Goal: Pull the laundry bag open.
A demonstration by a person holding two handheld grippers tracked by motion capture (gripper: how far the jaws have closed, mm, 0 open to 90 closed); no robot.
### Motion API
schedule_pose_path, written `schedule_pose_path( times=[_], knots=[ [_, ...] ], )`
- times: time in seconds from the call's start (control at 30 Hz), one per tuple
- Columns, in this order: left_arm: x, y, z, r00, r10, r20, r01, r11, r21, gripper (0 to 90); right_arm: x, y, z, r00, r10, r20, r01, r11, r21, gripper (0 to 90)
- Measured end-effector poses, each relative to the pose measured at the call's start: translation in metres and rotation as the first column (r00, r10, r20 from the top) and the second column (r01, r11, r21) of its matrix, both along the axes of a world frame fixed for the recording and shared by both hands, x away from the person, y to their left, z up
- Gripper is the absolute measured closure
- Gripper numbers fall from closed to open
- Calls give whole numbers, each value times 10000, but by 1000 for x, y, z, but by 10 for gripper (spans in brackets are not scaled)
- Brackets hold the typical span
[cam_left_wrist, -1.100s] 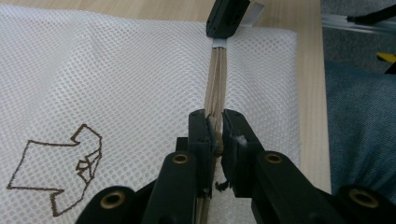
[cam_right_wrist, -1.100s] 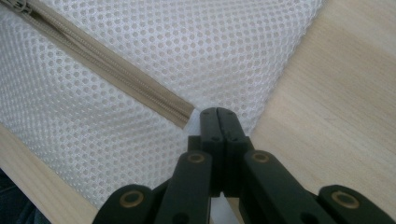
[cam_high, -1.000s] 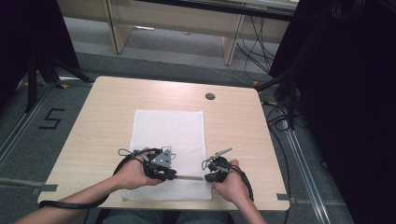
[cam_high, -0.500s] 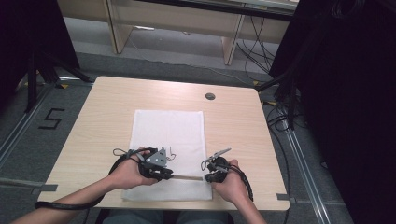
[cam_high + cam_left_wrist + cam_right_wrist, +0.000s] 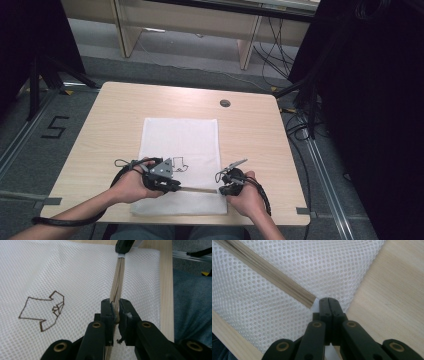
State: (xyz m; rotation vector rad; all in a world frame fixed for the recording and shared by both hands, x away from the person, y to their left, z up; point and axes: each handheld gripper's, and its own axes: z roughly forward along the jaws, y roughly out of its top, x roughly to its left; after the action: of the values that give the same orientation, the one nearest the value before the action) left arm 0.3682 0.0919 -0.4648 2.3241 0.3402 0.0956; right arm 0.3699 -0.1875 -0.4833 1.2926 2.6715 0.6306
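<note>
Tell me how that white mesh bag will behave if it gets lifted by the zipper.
The white mesh bag lies flat and thin, so it probably droops limply. Its open netting suggests little weight. The zipper, pinched by the left tongs, looks like the firmest hold.

Zipper pull hidden between the left tool (image 5: 115,312) tips, lower centre of the left gripper view. Whether the right tool (image 5: 329,305) pinches mesh bag (image 5: 287,272) fabric: cannot tell. Bag drawing (image 5: 179,163) too small in high view. Forearms cut off at bottom edge.
</note>
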Motion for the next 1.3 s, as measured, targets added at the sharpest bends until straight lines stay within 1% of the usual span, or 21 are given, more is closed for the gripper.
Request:
schedule_pose_path(
  times=[0.03,0.07,0.1,0.2,0.23,0.33,0.37,0.4,0.43,0.47,0.53,0.63,0.73,0.77,0.8,0.87,0.9,1.07,1.1,1.13,1.3],
  knots=[
    [-1,0,0,9999,50,98,-50,10000,39,820,0,0,0,10000,-11,-13,11,10000,-10,900],
    [-1,0,-1,9999,124,3,-123,9999,-98,821,0,0,0,10000,-8,-16,8,10000,-6,900],
    [-1,0,-1,10000,76,45,-76,9999,-72,820,-1,0,1,9998,-162,-136,162,9999,-13,900],
    [-1,1,0,9998,-82,161,82,10000,29,820,-1,0,0,10000,-74,-50,74,10000,7,900],
    [-2,1,0,10000,15,90,-14,10000,-21,820,-1,0,0,10000,-73,-53,73,10000,0,900],
    [-2,3,0,9999,36,148,-37,10000,23,820,-1,0,0,9998,-170,-115,170,9999,-14,900],
    [-2,4,0,9999,116,44,-116,9999,-37,820,-1,0,0,9998,-175,-130,175,9998,-10,900],
    [-1,5,0,9999,76,130,-76,10000,39,820,-1,0,0,9999,-122,-73,122,9999,8,900],
    [-2,6,0,9998,182,-2,-182,9997,-132,820,-1,0,0,9999,-117,-66,117,9999,6,900],
    [-2,6,0,9999,149,-29,-150,9998,-133,820,-1,0,0,9999,-110,-49,110,9999,2,900],
    [-2,6,1,9999,71,141,-72,10000,53,820,-1,0,0,9999,-103,-58,103,9999,1,900],
    [-1,7,1,10000,60,52,-60,10000,7,820,-1,0,0,9999,-125,-75,126,9999,17,900],
    [-2,7,2,9999,54,155,-55,10000,48,820,-1,0,0,9999,-128,-74,128,9999,6,900],
    [-2,8,2,9999,124,53,-124,9999,-23,820,-1,0,0,9999,-127,-73,127,9999,14,900],
    [-1,9,2,9998,69,176,-71,9999,137,820,-1,0,0,9999,-115,-68,116,9999,8,900],
    [-2,11,2,9997,220,65,-220,9997,-49,820,-1,0,0,9999,-111,-63,111,9999,8,900],
    [-1,13,3,9997,166,165,-167,9998,83,820,-1,0,0,9999,-109,-65,109,9999,8,900],
    [-1,21,4,9993,322,188,-322,9995,16,820,-1,0,0,9999,-115,-58,115,9999,3,900],
    [-2,22,4,9993,353,105,-353,9994,-42,820,-1,0,0,9999,-128,-67,128,9999,5,900],
    [-2,22,3,9993,297,218,-298,9995,43,821,-1,0,0,9999,-128,-71,128,9999,5,900],
    [-3,23,2,9992,368,134,-368,9993,-41,820,-1,0,0,9999,-110,-60,110,9999,1,900]
  ],
)
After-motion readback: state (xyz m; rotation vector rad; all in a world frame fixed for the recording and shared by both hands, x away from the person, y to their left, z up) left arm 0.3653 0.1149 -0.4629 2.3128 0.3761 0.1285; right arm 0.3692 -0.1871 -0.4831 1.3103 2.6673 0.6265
